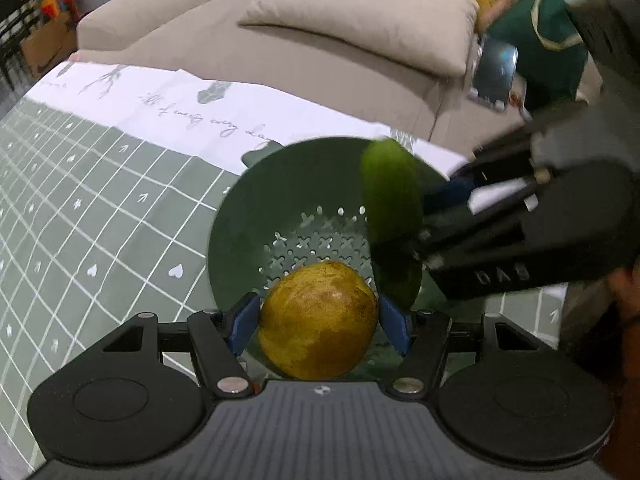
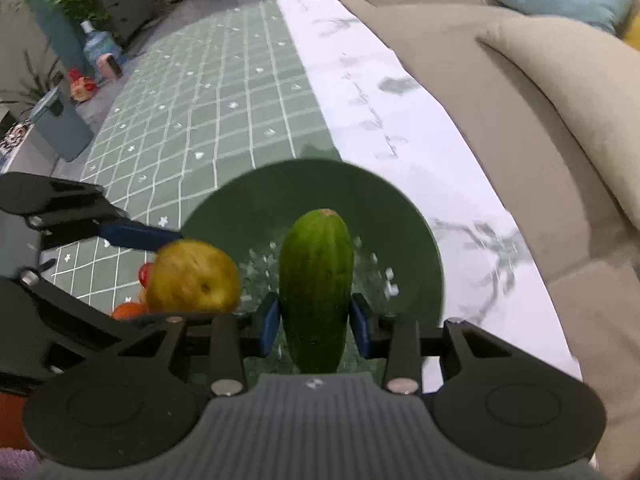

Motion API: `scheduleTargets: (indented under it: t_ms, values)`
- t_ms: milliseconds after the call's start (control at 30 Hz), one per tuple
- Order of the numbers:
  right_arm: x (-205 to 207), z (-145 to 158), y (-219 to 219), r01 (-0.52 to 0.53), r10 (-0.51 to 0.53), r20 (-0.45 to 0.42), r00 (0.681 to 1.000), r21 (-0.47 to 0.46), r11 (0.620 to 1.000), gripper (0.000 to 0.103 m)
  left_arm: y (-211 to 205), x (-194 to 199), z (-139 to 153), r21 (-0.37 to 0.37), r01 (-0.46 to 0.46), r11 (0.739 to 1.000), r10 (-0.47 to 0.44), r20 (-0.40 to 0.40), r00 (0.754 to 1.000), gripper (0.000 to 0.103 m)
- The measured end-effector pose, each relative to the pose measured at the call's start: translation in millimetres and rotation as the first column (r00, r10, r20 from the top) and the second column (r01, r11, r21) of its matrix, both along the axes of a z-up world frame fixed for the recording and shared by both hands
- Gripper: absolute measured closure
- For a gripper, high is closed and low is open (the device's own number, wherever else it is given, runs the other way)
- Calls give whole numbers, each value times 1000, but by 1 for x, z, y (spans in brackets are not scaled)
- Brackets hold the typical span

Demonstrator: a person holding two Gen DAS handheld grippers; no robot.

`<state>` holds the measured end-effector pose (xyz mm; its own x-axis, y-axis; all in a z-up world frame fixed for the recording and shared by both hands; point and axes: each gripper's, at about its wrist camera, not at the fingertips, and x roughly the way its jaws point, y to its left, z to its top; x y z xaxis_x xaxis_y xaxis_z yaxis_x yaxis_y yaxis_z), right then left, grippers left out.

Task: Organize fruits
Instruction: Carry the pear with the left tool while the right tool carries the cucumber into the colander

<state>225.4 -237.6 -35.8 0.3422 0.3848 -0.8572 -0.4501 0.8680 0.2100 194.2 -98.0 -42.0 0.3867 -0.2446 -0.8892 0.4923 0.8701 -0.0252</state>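
Note:
My left gripper (image 1: pixel 318 326) is shut on a yellow-brown round fruit (image 1: pixel 318 320), its blue pads pressing both sides, above the near rim of a dark green colander (image 1: pixel 256 200). My right gripper (image 2: pixel 314 322) is shut on a green cucumber (image 2: pixel 316 280) that stands upright between its blue pads over the same colander (image 2: pixel 392 216). In the left wrist view the cucumber (image 1: pixel 394 220) and the right gripper (image 1: pixel 424 220) come in from the right. In the right wrist view the round fruit (image 2: pixel 194 276) and one blue finger of the left gripper show at the left.
The colander sits on a green grid tablecloth (image 1: pixel 100 208) with a white printed border. A beige sofa (image 1: pixel 320 60) with cushions runs along the table's far side. Small red and orange fruits (image 2: pixel 132 308) lie left of the colander. Bottles and plants (image 2: pixel 96 48) stand beyond the table's far end.

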Motion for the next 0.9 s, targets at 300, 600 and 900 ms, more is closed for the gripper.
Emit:
scheduleTargets:
  t_ms: [300, 600, 900]
  values:
    - [36, -21, 18, -17, 18, -42, 999, 22, 1000, 68, -20, 12, -20, 99, 111, 989, -112, -3, 994, 28]
    - [48, -41, 21, -9, 11, -42, 999, 58, 998, 68, -31, 24, -40, 194, 133, 972, -131, -23, 991, 28]
    - [45, -36, 20, 26, -24, -17, 1000, 75, 997, 45, -33, 27, -46, 206, 135, 969, -134, -19, 991, 21]
